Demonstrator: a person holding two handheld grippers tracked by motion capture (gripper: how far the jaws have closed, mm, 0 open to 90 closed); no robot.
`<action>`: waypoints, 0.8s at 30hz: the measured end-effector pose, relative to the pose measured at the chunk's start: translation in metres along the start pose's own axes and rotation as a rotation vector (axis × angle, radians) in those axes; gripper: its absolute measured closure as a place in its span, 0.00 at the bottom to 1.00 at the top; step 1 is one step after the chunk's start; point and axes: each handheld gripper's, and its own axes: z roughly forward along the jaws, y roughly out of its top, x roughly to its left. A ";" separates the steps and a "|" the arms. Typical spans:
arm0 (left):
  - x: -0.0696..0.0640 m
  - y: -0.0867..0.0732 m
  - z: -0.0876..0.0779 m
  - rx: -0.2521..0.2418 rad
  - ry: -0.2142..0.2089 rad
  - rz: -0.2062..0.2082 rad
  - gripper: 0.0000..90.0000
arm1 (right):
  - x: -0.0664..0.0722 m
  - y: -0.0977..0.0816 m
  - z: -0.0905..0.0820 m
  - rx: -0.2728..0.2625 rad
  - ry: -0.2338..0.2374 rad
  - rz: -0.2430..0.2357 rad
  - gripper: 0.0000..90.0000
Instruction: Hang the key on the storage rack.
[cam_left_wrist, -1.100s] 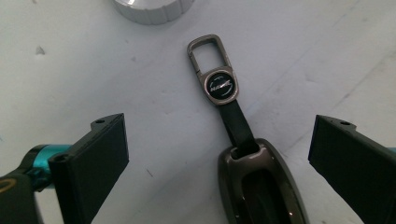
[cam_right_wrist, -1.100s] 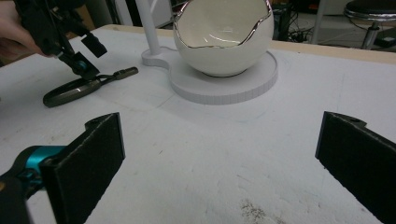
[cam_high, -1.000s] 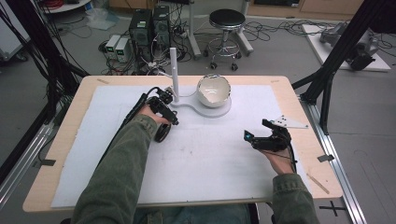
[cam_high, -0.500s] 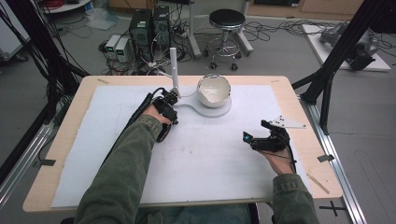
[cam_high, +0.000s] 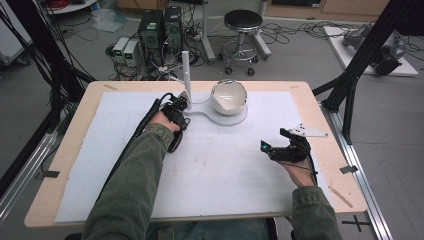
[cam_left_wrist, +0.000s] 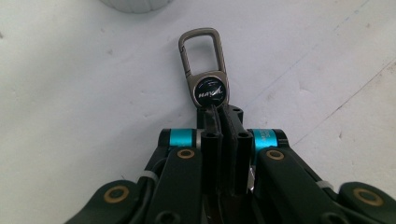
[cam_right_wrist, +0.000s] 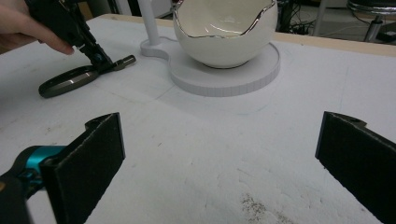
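A: Where's the keychain (cam_left_wrist: 205, 70) lying?

B: Flat on the white mat (cam_high: 225, 175), just beside the post end of the white stand (cam_high: 235, 117) that carries the egg-shaped bowl (cam_high: 229, 96). The left gripper (cam_left_wrist: 223, 112) has just been closing its jaws, and now they are pressed together on the strap end behind the round badge.

A: Which way does it run?

B: Its long axis lies in line with the left gripper's jaws; in the left gripper view the carabiner loop points away from the jaws, toward the stand's base.

A: How should it handle?

B: I'd judge it light and stiff at the metal clip, with a flat strap that may flex. Smooth metal could slip, so the strap or the neck under the badge looks like the safer hold. The bowl looks fragile, so keep swings away from it.

A: And the right gripper (cam_right_wrist: 219, 154)?

B: Jaws spread wide with nothing between them, resting well apart from the stand, nearer the person.
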 end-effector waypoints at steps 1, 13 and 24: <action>0.000 0.000 0.000 -0.001 -0.004 0.007 0.97 | 0.000 0.000 0.000 0.000 0.000 0.000 0.00; 0.001 0.000 -0.003 0.000 -0.034 0.024 0.98 | -0.001 0.000 -0.001 -0.001 -0.002 0.007 0.00; -0.001 -0.004 -0.022 0.012 -0.065 0.080 0.98 | 0.000 0.000 -0.001 -0.001 -0.001 0.007 0.00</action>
